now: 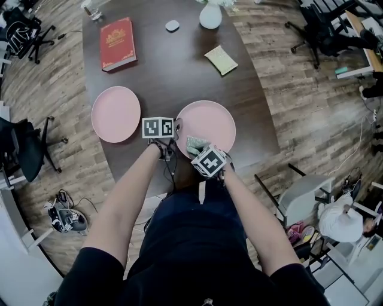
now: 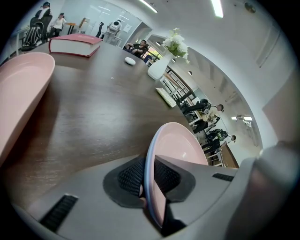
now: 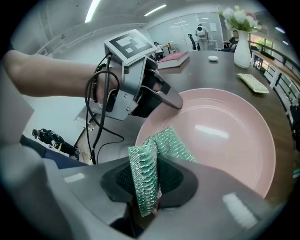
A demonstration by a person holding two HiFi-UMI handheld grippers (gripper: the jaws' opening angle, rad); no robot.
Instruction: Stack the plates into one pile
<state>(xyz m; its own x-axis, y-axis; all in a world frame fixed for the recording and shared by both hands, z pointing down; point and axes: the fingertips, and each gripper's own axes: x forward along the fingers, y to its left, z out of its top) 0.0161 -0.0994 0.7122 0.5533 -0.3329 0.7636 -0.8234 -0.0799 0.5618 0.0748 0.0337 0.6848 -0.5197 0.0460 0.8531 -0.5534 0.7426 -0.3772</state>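
Two pink plates lie side by side on the dark table [image 1: 161, 72]. My left gripper [image 1: 177, 132] is shut on the near-left rim of the right plate [image 1: 210, 121]; in the left gripper view the plate's [image 2: 177, 143] edge stands between the pads of that gripper [image 2: 149, 180]. The other plate [image 1: 115, 113] lies free to the left, and its rim [image 2: 21, 86] shows at the left edge of that view. My right gripper [image 3: 147, 185] is shut on a green scouring cloth [image 3: 149, 161] that hangs over the near rim of the held plate [image 3: 225, 136].
At the back of the table are a red book [image 1: 117, 43], a white vase [image 1: 210, 15], a small white object [image 1: 172, 25] and a yellow-green pad [image 1: 221, 60]. Office chairs stand around the table. The person stands at the table's near edge.
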